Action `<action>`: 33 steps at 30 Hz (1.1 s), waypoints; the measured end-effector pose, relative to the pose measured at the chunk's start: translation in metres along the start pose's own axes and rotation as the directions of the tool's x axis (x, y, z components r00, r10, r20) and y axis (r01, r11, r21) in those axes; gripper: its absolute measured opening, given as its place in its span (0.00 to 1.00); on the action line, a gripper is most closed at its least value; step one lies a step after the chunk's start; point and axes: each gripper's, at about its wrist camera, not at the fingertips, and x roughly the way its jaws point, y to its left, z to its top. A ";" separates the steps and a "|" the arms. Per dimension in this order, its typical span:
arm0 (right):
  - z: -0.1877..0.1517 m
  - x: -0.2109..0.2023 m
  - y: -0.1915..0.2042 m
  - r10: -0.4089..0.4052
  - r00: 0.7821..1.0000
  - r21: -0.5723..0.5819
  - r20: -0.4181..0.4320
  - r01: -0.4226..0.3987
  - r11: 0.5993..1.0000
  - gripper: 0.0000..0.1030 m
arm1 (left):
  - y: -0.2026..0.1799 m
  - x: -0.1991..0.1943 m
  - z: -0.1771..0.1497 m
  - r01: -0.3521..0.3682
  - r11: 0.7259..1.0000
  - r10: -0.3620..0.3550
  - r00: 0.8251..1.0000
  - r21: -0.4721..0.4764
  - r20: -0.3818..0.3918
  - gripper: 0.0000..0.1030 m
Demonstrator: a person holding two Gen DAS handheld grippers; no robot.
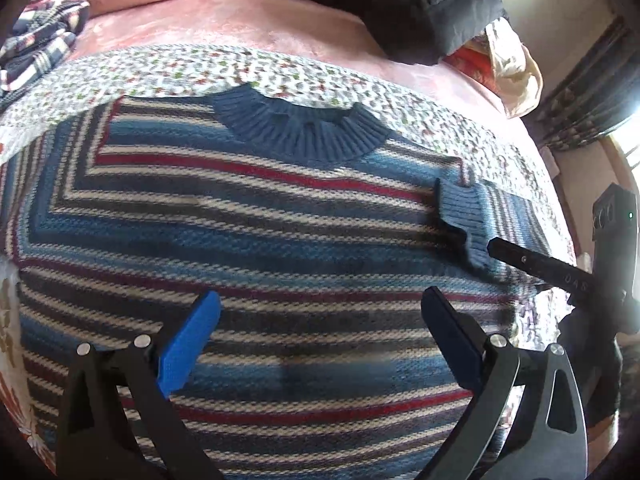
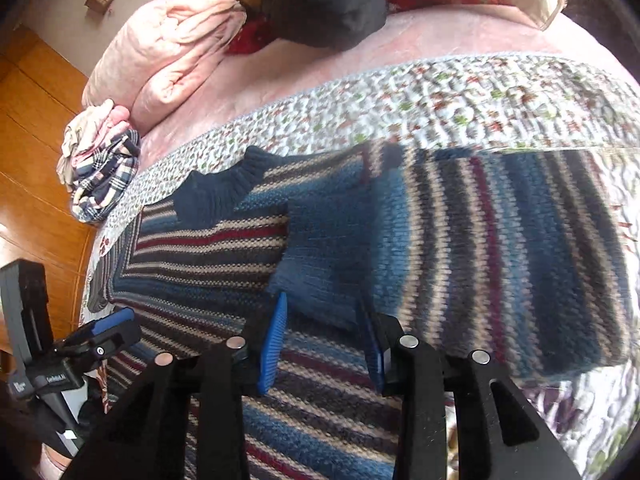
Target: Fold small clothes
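Left wrist view: the left gripper (image 1: 320, 312) hovers over the body of a striped knit sweater (image 1: 248, 224), its blue-padded fingers (image 1: 188, 344) spread wide with nothing between them. The sweater lies flat, front up, on a floral quilted cover (image 1: 168, 72). Its ribbed navy collar (image 1: 300, 128) points toward the far side of the bed. On the right, a sleeve is folded in across the chest, its ribbed cuff (image 1: 460, 220) lying on the stripes. The right gripper (image 1: 500, 250) reaches in at that cuff's lower edge. Beyond the collar runs a strip of bare quilt, then a plush pink blanket (image 1: 240, 20). A black padded jacket (image 1: 420, 12) and a plaid garment (image 1: 36, 56) sit well clear at the far corners.

Right wrist view: the right gripper (image 2: 320, 344) has its fingers partly apart, standing on either side of the cuff (image 2: 320, 264), and whether the pads press the knit cannot be told. The folded sleeve (image 2: 500, 248) runs off to the right in chunky blue, cream, maroon and dark bands, ending near the quilt's edge. The left gripper (image 2: 108, 322) shows at the lower left, over the sweater's (image 2: 208, 248) far side. A rolled pink duvet (image 2: 168, 52) and a wooden floor (image 2: 36, 120) lie beyond.
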 end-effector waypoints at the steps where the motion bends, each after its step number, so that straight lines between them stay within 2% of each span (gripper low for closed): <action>1: -0.002 -0.008 -0.007 -0.017 1.000 0.011 0.015 0.017 1.000 0.36 | -0.009 0.008 0.003 0.030 1.000 -0.030 0.999 -0.001 -0.018 0.96; 4: -0.013 -0.027 -0.033 -0.028 0.999 0.056 0.036 0.026 0.998 0.36 | -0.035 0.035 0.014 0.130 0.991 -0.132 0.988 -0.025 -0.084 0.94; 6: -0.019 -0.034 -0.046 -0.049 0.998 0.069 0.043 0.046 0.997 0.36 | -0.050 0.053 0.020 0.201 0.978 -0.206 0.970 -0.057 -0.130 0.94; 9: -0.029 -0.042 -0.060 -0.063 0.997 0.078 0.053 0.059 0.995 0.36 | -0.067 0.080 0.027 0.250 0.962 -0.267 0.946 -0.108 -0.187 0.94; 12: -0.038 -0.044 -0.068 -0.061 0.996 0.082 0.062 0.055 0.995 0.36 | -0.078 0.106 0.032 0.265 0.951 -0.297 0.927 -0.162 -0.230 0.92; 15: -0.043 -0.045 -0.073 -0.077 0.995 0.071 0.070 0.072 0.995 0.36 | -0.090 0.122 0.032 0.274 0.945 -0.313 0.915 -0.177 -0.255 0.76; 18: -0.048 -0.046 -0.078 -0.096 0.992 0.070 0.077 0.091 0.993 0.36 | -0.097 0.131 0.038 0.259 0.950 -0.298 0.918 -0.175 -0.261 0.73; 19: -0.050 -0.047 -0.081 -0.095 0.992 0.074 0.079 0.090 0.993 0.36 | -0.099 0.133 0.038 0.256 0.951 -0.295 0.920 -0.174 -0.259 0.69; 21: -0.052 -0.049 -0.085 -0.099 0.992 0.086 0.081 0.092 0.992 0.36 | -0.101 0.135 0.041 0.232 0.959 -0.268 0.927 -0.161 -0.263 0.51; 23: -0.054 -0.051 -0.089 -0.105 0.991 0.099 0.086 0.097 0.990 0.36 | -0.102 0.138 0.042 0.193 0.970 -0.227 0.936 -0.148 -0.268 0.25; 24: -0.055 -0.052 -0.090 -0.110 0.990 0.104 0.088 0.101 0.990 0.36 | -0.100 0.138 0.042 0.177 0.973 -0.212 0.939 -0.149 -0.269 0.20; 26: -0.056 -0.054 -0.093 -0.119 0.989 0.111 0.091 0.108 0.988 0.36 | -0.093 0.135 0.042 0.191 0.968 -0.229 0.937 -0.163 -0.263 0.11; 29: -0.056 -0.055 -0.095 -0.130 0.987 0.117 0.091 0.119 0.986 0.36 | -0.089 0.125 0.041 0.220 0.961 -0.255 0.939 -0.168 -0.232 0.07; 33: -0.056 -0.057 -0.096 -0.149 0.985 0.121 0.092 0.137 0.983 0.36 | -0.093 0.104 0.044 0.262 0.955 -0.284 0.943 -0.142 -0.172 0.06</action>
